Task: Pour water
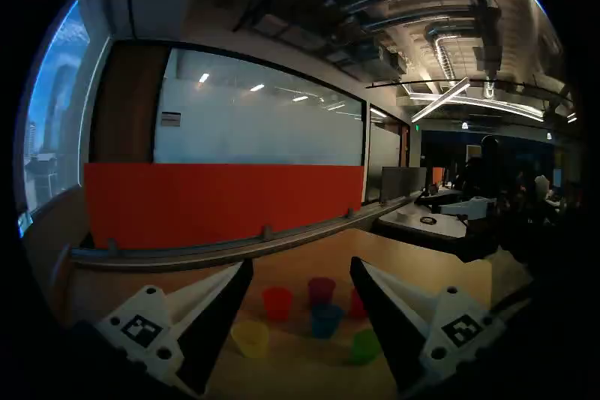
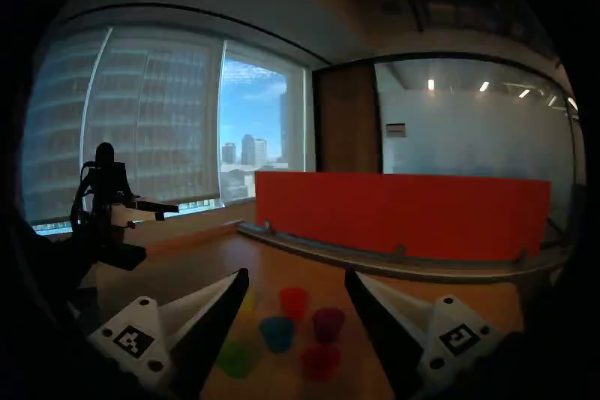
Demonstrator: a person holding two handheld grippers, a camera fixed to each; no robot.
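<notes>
Both sets of fingers stand apart and empty: my left gripper (image 1: 300,261) and right gripper (image 2: 295,272) hover over the table (image 1: 427,265). The cups (image 1: 326,320) sit bunched close just ahead. I worry that closing on one nudges its neighbours and tips them; light cups would spill easily.

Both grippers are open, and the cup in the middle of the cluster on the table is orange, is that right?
Not quite: the middle cup is blue, not orange, as the left gripper view shows. The left gripper and right gripper are indeed both open.
</notes>
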